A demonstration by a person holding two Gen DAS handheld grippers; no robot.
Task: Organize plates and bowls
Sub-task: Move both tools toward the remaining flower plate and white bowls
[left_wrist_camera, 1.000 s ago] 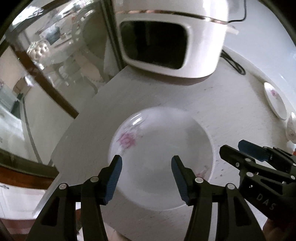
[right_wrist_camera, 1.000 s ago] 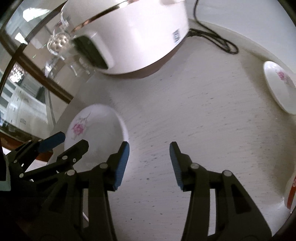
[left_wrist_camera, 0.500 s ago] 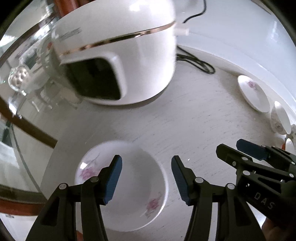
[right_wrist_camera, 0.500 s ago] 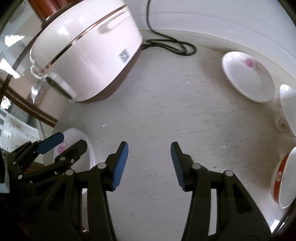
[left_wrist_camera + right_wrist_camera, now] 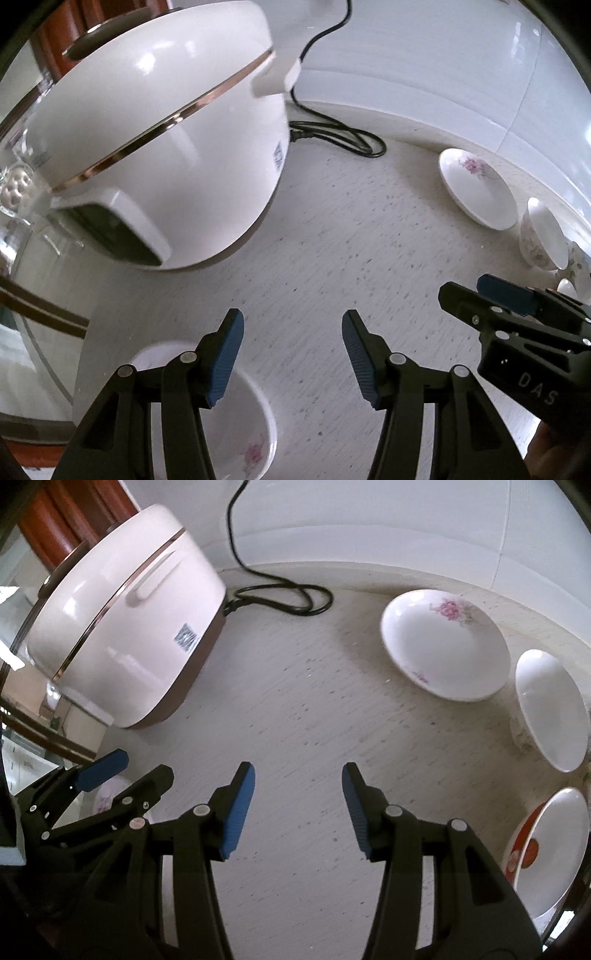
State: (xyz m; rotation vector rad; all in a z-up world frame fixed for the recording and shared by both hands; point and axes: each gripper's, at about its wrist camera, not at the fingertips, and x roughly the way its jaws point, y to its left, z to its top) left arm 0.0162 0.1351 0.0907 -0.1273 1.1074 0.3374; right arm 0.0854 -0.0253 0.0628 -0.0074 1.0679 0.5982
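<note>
A white floral plate (image 5: pixel 240 435) lies on the counter at the near left, partly under my left gripper (image 5: pixel 291 354), which is open and empty above it; a sliver of it shows in the right wrist view (image 5: pixel 105 797). My right gripper (image 5: pixel 297 808) is open and empty over bare counter; it also shows in the left wrist view (image 5: pixel 491 299). A second white floral plate (image 5: pixel 443 646) lies at the back right by the wall (image 5: pixel 476 188). A white bowl (image 5: pixel 550 709) stands beside it, and a red-and-white bowl (image 5: pixel 546 853) sits at the right edge.
A large white rice cooker (image 5: pixel 159 155) with a gold band stands at the back left, also in the right wrist view (image 5: pixel 122 642). Its black cord (image 5: pixel 280 598) coils behind it by the white wall. Glass panels border the counter's left edge.
Both grippers have swung right and pulled back from the near-left plate, which has dropped to the frame's lower left. The back-right plate and bowls have come into view. Both stay open.
</note>
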